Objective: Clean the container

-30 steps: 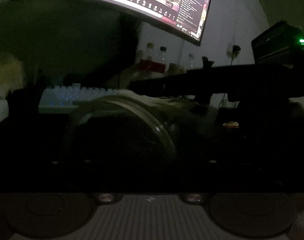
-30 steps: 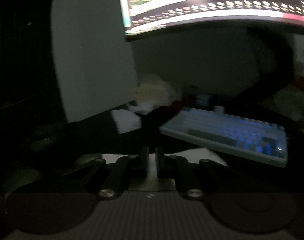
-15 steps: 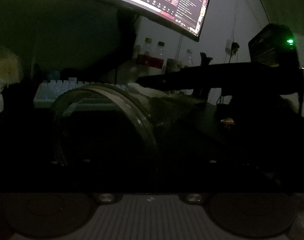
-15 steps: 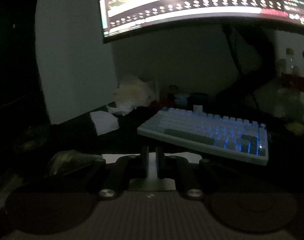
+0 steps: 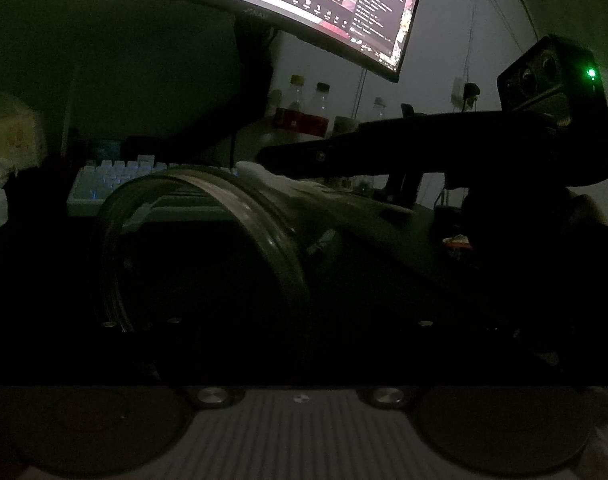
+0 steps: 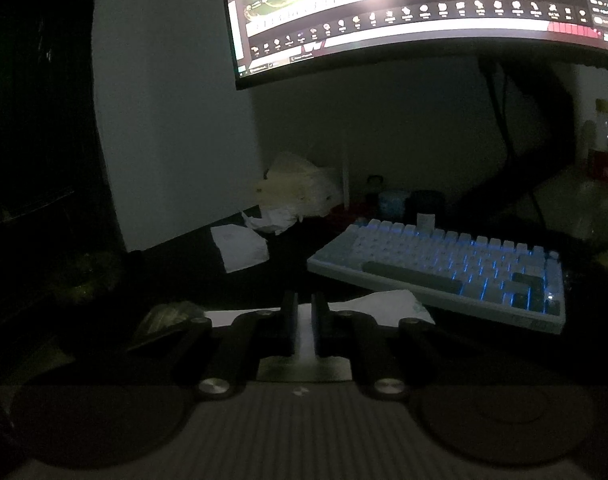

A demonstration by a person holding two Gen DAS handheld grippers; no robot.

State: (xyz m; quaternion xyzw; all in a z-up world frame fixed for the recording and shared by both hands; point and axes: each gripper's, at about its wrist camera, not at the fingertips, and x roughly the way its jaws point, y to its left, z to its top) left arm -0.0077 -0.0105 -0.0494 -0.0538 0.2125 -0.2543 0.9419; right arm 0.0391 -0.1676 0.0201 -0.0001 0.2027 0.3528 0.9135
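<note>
The right tongs are pinched on a white tissue, reaching level across the left view. The left tongs are lost in darkness, so their state cannot be told. The clear container lies on its side, apparently held there, shifted leftward since a second ago. Beyond, the keyboard glows on the table.

container looks like clear glossy plastic or glass, can't tell which. keyboard has matt plastic keycaps. right gripper is matt black, with 2 shiny metal screws.
</note>
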